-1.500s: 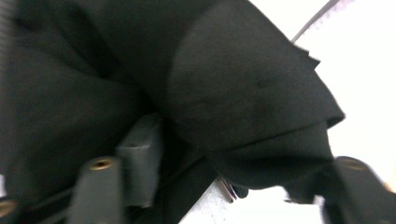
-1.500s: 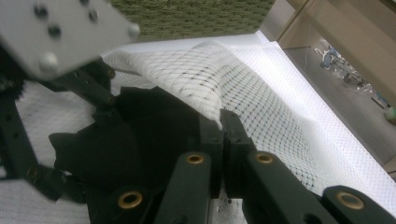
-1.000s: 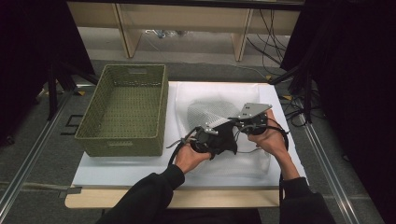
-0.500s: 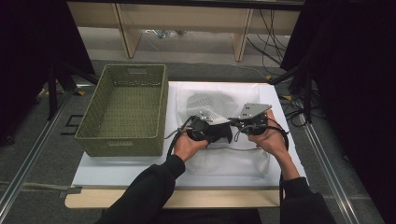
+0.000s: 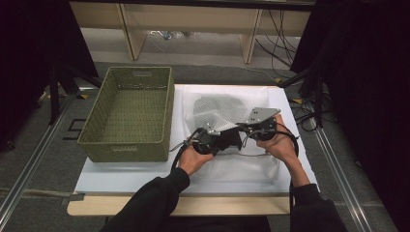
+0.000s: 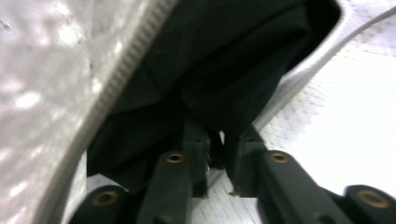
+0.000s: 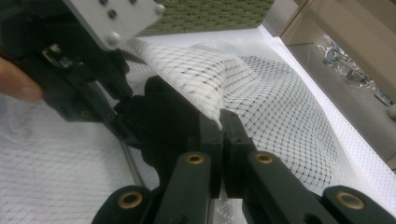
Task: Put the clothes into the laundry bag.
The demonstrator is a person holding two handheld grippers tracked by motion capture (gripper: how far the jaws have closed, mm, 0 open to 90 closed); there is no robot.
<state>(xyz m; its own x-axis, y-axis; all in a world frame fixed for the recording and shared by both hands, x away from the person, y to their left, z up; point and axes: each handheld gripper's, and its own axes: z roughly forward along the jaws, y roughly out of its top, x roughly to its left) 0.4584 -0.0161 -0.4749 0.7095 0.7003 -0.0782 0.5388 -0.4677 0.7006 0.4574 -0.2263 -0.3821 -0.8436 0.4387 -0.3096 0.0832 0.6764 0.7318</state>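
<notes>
A: Where's the white mesh bag (image 5: pixel 220 108)?

B: On the white table top (image 5: pixel 145 174), right of the green basket (image 5: pixel 126 112). Its near edge is lifted between the two grippers; a black cloth (image 7: pixel 163 116) sits at its mouth.

A: Right gripper (image 7: pixel 223 128)?

B: Jaws pinched tight on the bag's mesh edge.

A: Left gripper (image 6: pixel 219 154)?

B: Jaws have just been closing; only a narrow gap left, with the black cloth (image 6: pixel 224 79) caught between the tips, beside the bag's zipper edge (image 6: pixel 121 79).
</notes>
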